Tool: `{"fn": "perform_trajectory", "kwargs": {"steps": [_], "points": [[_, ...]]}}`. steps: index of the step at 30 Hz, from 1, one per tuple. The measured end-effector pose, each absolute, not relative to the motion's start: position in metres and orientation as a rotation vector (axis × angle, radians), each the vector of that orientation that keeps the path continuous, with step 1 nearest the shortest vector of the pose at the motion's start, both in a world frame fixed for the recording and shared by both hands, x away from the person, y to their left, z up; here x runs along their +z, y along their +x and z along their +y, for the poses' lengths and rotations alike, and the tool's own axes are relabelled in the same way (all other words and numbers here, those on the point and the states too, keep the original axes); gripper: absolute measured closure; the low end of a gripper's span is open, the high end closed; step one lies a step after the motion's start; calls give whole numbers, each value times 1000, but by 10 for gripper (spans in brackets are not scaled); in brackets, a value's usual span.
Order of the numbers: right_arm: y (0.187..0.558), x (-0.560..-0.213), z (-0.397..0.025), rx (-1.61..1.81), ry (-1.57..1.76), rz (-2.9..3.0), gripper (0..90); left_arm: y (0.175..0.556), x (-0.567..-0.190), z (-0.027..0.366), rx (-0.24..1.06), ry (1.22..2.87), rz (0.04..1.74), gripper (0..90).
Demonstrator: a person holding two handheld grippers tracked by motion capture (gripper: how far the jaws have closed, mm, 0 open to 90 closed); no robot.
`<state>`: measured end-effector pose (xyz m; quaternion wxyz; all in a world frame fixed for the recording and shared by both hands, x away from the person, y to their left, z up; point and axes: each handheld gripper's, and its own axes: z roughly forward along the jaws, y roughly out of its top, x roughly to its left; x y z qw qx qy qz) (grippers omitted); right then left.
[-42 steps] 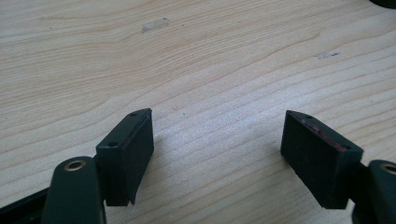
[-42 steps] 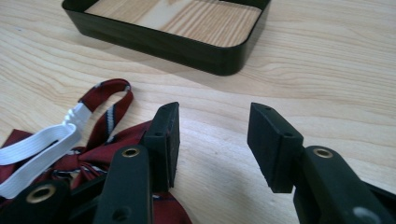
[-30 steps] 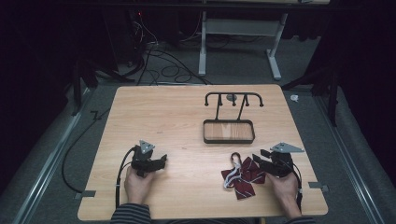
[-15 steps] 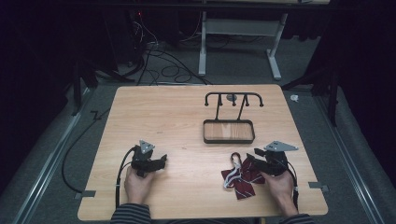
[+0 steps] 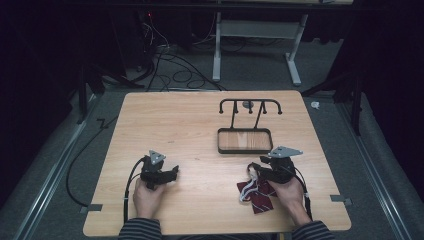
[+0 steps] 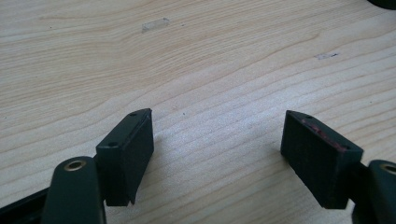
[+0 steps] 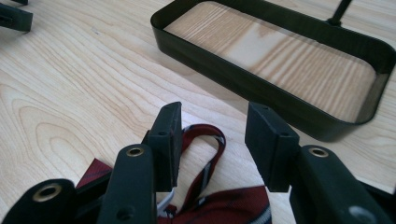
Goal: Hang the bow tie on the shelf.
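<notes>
A dark red striped cloth with a white-edged strap [image 5: 256,194] lies crumpled on the wooden table [image 5: 200,125] at the front right. My right gripper [image 5: 252,170] hovers over its far edge. In the right gripper view the jaws [image 7: 214,109] stand apart, open, and a loop of the strap [image 7: 208,140] lies on the wood between and below them, apart from the pads. My left gripper [image 5: 174,171] rests at the front left, held by a hand. Its jaws [image 6: 217,116] are wide open over bare wood with nothing between them.
A black metal rack stands right of centre, with a shallow tray base [image 5: 245,151] [image 7: 261,88] and a bar of hooks [image 5: 250,103] behind it. Tape marks [image 5: 94,207] sit near the front corners. Cables [image 5: 165,55] and a desk frame lie on the floor beyond.
My right gripper has moved left over the red cloth, toward the rack's tray. The left gripper has stayed where it was.
</notes>
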<state>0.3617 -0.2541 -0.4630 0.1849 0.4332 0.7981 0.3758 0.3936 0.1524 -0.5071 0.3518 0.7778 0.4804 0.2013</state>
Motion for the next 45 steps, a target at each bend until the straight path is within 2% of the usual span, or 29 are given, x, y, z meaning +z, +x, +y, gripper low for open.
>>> {"fn": "perform_trajectory", "kwargs": {"steps": [11,32,40,45], "points": [[375,-470,-241,1002,1221,2299,607,394,-507,152,519,2013,1243,261],[389,-486,-236,922,1222,2338,593,394,-507,152,520,2013,1243,261],[392,-490,-235,905,1228,2350,676,394,-507,152,523,2013,1242,261],[392,-492,-235,894,1227,2368,789,394,-507,152,523,2013,1242,261]]}}
